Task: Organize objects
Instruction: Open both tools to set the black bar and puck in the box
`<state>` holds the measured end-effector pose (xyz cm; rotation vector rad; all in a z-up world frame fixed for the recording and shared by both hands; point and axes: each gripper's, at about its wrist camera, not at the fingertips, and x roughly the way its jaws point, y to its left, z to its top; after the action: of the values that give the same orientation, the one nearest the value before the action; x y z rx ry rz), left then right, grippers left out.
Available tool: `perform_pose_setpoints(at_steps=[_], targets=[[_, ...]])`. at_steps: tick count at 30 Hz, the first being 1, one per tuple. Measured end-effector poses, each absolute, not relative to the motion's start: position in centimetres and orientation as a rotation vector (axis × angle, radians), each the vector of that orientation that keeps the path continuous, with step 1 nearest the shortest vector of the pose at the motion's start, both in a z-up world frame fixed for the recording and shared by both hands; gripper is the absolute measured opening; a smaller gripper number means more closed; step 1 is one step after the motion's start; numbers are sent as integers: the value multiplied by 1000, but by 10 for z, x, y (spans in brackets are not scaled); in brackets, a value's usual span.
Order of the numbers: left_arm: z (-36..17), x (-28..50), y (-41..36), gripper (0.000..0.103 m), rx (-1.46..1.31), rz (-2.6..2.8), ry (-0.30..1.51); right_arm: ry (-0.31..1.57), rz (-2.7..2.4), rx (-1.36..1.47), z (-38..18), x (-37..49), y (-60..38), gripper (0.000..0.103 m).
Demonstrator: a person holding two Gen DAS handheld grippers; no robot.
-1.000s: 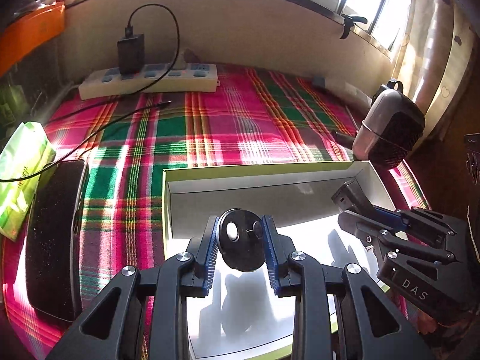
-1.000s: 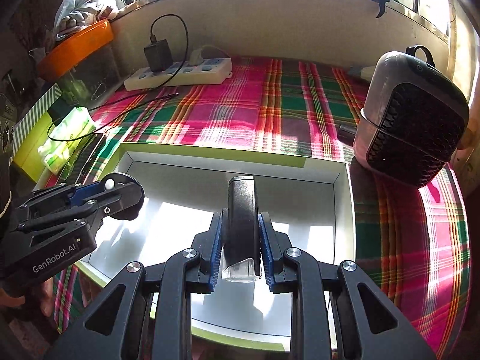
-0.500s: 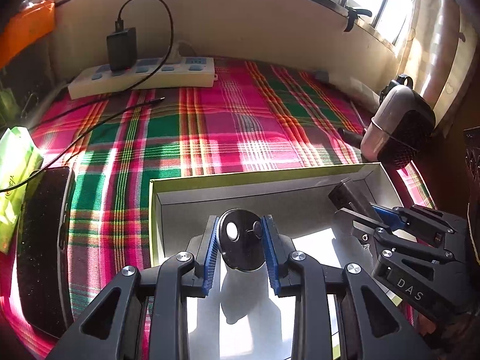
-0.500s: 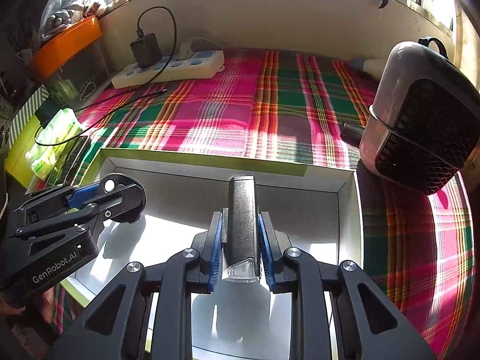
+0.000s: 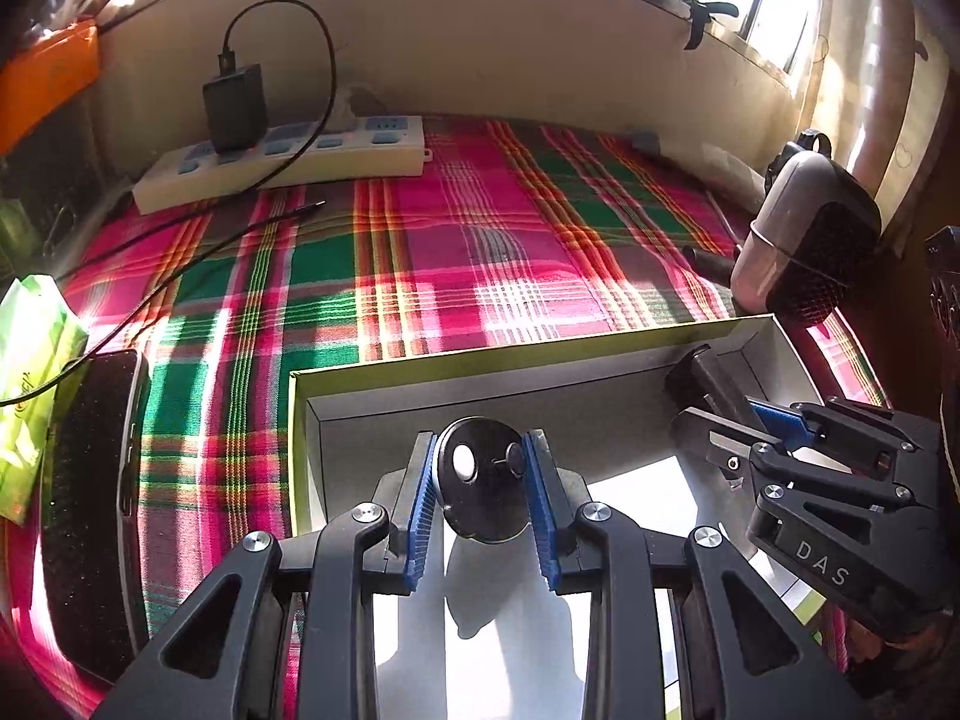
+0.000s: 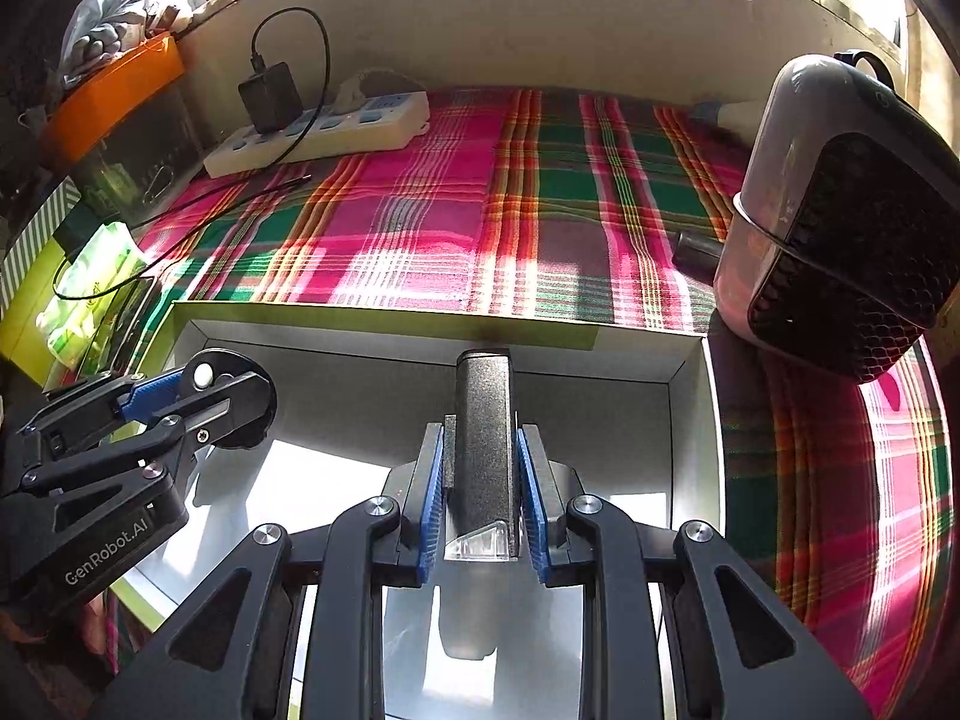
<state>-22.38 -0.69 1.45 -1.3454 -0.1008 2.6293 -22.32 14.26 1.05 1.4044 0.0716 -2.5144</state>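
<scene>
An open box with a green rim (image 5: 516, 354) and white inside (image 6: 384, 330) lies on the plaid cloth. My left gripper (image 5: 480, 492) is shut on a round black disc (image 5: 483, 489) and holds it over the box's left part; it also shows in the right wrist view (image 6: 198, 396). My right gripper (image 6: 483, 480) is shut on a black rectangular bar with a clear end (image 6: 483, 444), over the box's right part; it also shows in the left wrist view (image 5: 738, 414).
A small heater (image 6: 840, 216) stands right of the box. A white power strip with a black charger (image 5: 282, 156) lies by the back wall, its cable (image 5: 180, 240) trailing left. A black phone (image 5: 90, 480) and a green tissue pack (image 5: 30, 372) lie left.
Both grippers, still holding their objects, have moved back toward the box's near side and sit lower in it. The box's far wall looks farther ahead.
</scene>
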Motion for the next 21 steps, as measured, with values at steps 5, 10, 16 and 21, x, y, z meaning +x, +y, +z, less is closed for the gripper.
perform_pose_setpoints(at_steps=[5, 10, 16, 21], targets=[[14, -224, -6, 27, -1346, 2629, -99, 80, -2519, 1402, 10, -223, 141, 24], [14, -224, -7, 28, -1342, 2625, -106, 73, -2513, 1398, 10, -222, 141, 24], [17, -221, -10, 37, -1342, 2632, -144, 50, -2498, 1396, 11, -219, 140, 37], [20, -214, -15, 41, -1342, 2631, -181, 43, -2509, 1382, 15, -213, 141, 48]])
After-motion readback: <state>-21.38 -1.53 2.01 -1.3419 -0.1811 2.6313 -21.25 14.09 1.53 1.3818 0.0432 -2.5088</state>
